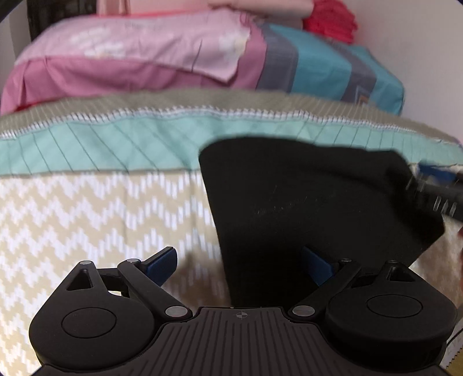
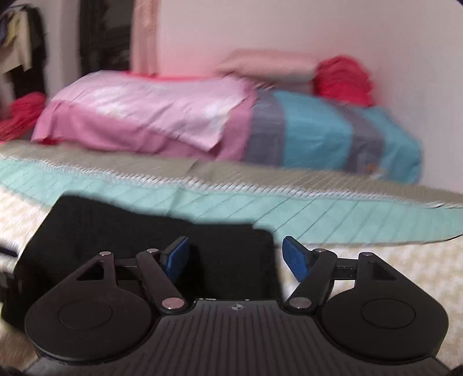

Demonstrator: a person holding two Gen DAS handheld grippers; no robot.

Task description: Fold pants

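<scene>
Both grippers stood with their jaws spread wide and nothing between the blue pads. From its own wrist view, the left gripper (image 1: pixel 240 264) hovered low over the bed, its right pad in front of the black pants (image 1: pixel 312 208) and its left pad over bare bedspread, so the near edge of the cloth ran down between the fingers without being pinched. The right gripper (image 2: pixel 235 256) showed the same wide gap, with the pants (image 2: pixel 144 240) lying beneath its left pad and the cloth's right edge falling between the two fingers.

The pants lay as a dark, folded shape on the beige-and-white zigzag bedspread (image 1: pixel 86 219), their far edge reaching the mint-green band (image 1: pixel 101 144) of the cover. In the left wrist view the right gripper's fingers (image 1: pixel 434 196) appeared, blurred, at the far right corner of the pants; whether they touched the cloth could not be told.

Beyond the green band sat a pink pillow (image 1: pixel 121 57) and, beside it, a pillow striped in teal and grey (image 1: pixel 327 69). A red cloth bundle (image 1: pixel 332 20) rested against the wall behind them.
</scene>
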